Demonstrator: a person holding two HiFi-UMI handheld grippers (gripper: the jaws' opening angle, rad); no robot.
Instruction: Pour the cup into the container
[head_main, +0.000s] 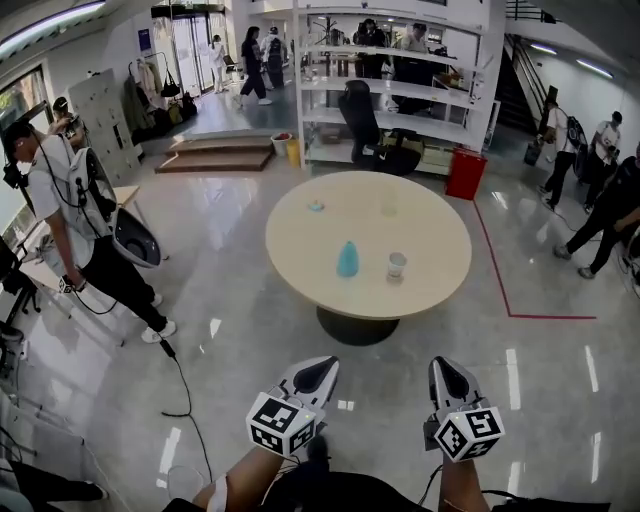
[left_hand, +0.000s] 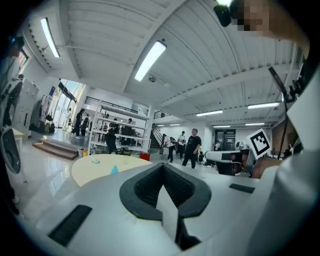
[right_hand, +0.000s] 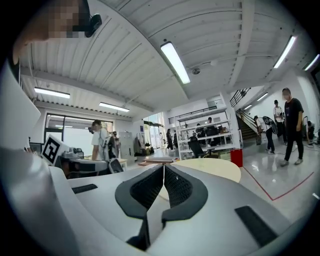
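One table (head_main: 425, 235), one container (head_main: 347, 260), one cup (head_main: 396, 266), closed left tongs (head_main: 320, 370), closed right tongs (head_main: 446, 370)

Big open-plan lab or office hall. Glossy grey floor (head_main: 230, 300), white storage shelves (head_main: 392, 92), ceiling strip lights (left_hand: 150, 60), a staircase (head_main: 512, 85). Round desk (head_main: 300, 245) mid-room, people (head_main: 75, 220) standing about.

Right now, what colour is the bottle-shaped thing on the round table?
Light blue; the bottle-shaped thing shows best in the head view.

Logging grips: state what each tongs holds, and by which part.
Nothing. Left tongs and right tongs are shut and empty; the small white cup stands on the round beige table.
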